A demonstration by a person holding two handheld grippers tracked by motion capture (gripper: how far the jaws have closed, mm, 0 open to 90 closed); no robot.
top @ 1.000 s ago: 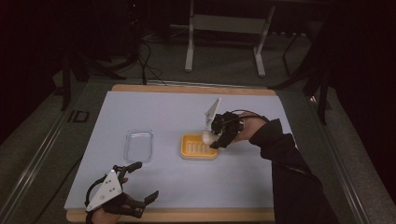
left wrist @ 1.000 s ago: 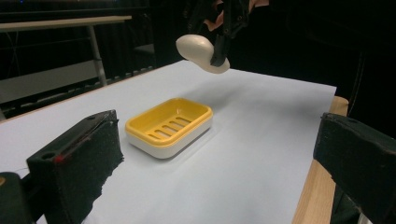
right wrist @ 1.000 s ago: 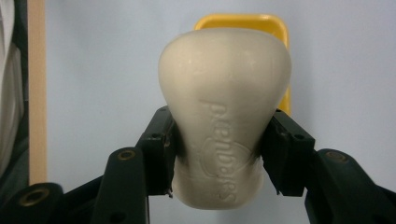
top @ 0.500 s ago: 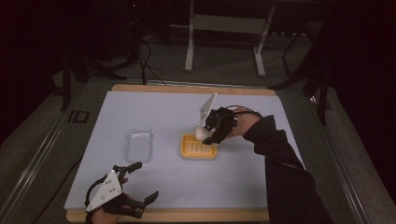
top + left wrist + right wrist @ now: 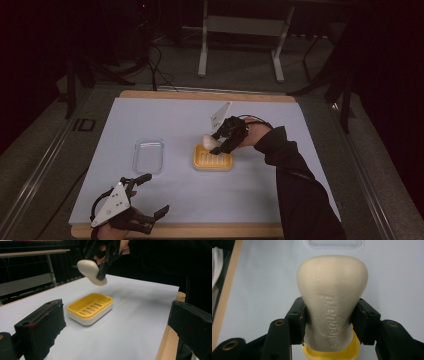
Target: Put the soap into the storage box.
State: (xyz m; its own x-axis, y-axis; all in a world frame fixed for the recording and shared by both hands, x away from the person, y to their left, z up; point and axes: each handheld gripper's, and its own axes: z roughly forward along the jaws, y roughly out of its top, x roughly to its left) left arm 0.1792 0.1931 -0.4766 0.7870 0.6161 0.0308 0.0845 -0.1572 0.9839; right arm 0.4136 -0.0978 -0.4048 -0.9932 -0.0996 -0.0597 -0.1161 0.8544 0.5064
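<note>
Right claw point(image 5: 216, 144) clamped on a cream soap bar point(image 5: 332, 302), pads pressing both long flanks near its lower half, rounded end poking out well past the jaws. Held in the air, tilted, just above the far edge of the yellow soap dish point(image 5: 90, 308), not touching it. Dish empty, slotted floor showing, sitting on the white tabletop point(image 5: 165, 120). Clear plastic lid point(image 5: 148, 155) lying flat to the dish's left, apart from it.

Probably a firm, dry, fairly light bar: stiff enough to take the squeeze without bending, yet smooth and waxy, with curved sides that could let it squirt forward if pinched harder. Safest hold likely across the narrower waist, as now, with pads square on the flanks rather than on the rounded end. Little risk of breakage from a short drop, though dents at the pad marks seem possible.

Left claw point(image 5: 150, 200) resting low at the near edge of the tabletop, jaws spread wide with nothing between them, well apart from dish and soap.
</note>
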